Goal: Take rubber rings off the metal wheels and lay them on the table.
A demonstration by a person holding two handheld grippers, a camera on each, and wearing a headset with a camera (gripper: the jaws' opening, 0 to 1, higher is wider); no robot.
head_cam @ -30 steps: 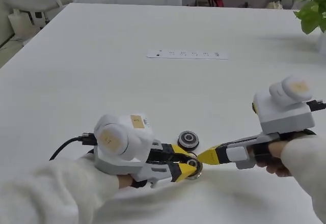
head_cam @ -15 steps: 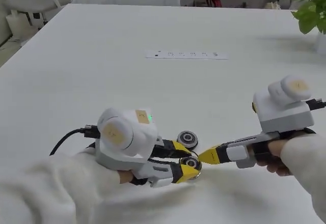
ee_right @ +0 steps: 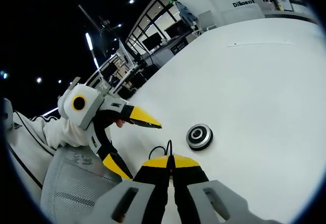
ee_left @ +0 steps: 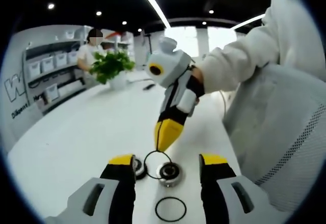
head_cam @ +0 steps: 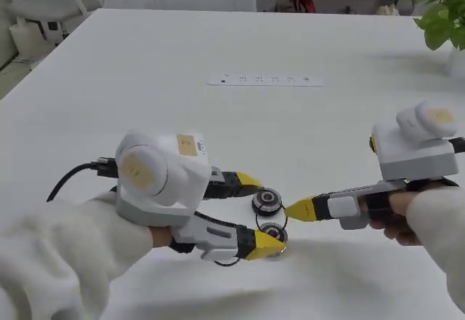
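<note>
Black thin rubber ring (ee_left: pixel 145 164) is pinched in the right gripper's (head_cam: pixel 290 209) closed jaws to peel it off the round metal wheel (ee_left: pixel 168 171); the left gripper's (head_cam: pixel 262 212) jaws gape empty.

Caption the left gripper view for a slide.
Right hand-held gripper pinching a rubber ring by a metal wheel.

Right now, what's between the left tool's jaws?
In the left gripper view: a metal wheel, a loose rubber ring on the table, and a second ring pinched by the right tool.
</note>
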